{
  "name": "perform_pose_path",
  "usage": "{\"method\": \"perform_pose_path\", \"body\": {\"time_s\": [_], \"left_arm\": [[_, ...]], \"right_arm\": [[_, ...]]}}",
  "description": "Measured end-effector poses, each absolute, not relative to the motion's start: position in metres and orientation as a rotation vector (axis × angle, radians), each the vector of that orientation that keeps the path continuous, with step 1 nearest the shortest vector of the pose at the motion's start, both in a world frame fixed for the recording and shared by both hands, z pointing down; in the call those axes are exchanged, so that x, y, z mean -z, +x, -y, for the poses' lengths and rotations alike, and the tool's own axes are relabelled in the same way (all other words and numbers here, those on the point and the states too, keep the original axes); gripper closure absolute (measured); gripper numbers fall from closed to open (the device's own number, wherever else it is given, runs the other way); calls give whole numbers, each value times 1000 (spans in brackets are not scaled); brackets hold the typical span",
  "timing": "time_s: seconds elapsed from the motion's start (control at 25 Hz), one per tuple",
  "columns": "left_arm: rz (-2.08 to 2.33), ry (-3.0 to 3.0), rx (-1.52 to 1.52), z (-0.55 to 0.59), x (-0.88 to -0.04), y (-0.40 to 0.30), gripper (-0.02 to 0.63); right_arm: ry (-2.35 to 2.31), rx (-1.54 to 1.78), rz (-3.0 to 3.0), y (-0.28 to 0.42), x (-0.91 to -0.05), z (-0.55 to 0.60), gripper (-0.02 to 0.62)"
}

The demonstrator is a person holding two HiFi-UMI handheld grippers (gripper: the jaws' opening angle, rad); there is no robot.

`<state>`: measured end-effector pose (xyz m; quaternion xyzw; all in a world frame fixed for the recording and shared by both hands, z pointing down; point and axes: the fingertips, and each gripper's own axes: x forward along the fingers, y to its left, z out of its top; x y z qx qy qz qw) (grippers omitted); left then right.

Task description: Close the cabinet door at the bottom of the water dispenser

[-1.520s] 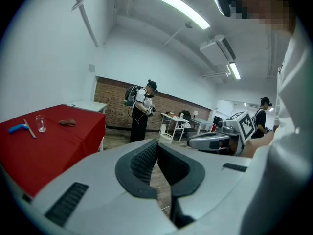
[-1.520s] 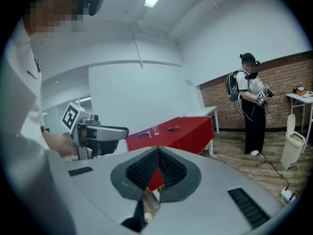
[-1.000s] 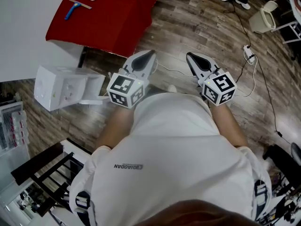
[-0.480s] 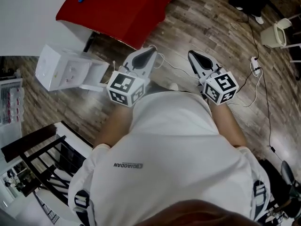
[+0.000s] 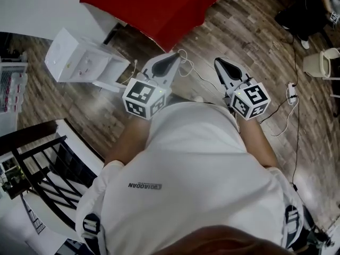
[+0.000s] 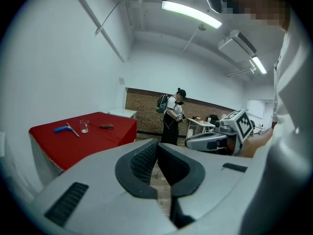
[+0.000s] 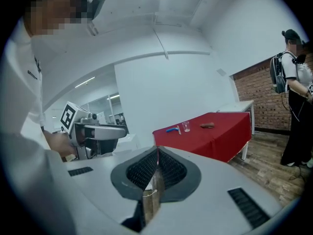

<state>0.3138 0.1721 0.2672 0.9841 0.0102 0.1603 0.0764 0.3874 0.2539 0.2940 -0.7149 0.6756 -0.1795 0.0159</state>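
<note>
Nearest, above the person's white shirt (image 5: 196, 158), the left tool (image 5: 173, 56) and right tool (image 5: 217, 62) are riding fully closed on nothing (bare tips suit a push). Farther left, well apart, the white box-shaped water dispenser (image 5: 74, 60) is standing beside the red-clothed desk (image 5: 159, 4), its bottom door (image 5: 106, 85) seemingly hanging open.

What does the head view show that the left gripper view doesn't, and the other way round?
Only the head view: the white water dispenser on the floor, its bottom cabinet door open, and a black rack. Only the left gripper view: a glass on the table, a person with a backpack and a ceiling light. Both: the red table, the right gripper and the wood floor.
</note>
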Motion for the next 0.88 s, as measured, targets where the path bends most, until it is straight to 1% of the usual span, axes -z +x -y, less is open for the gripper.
{"method": "perform_pose_path", "body": {"time_s": [0.4,0.88], "left_arm": [[167,2938,-462,-128,-265,268,607],[235,2945,-479,-70,-253,203,607]], "right_arm": [[-2106,567,-2261,355,-293,-197,572],[-2021,565,-2345,284,-284,-131,572]]}}
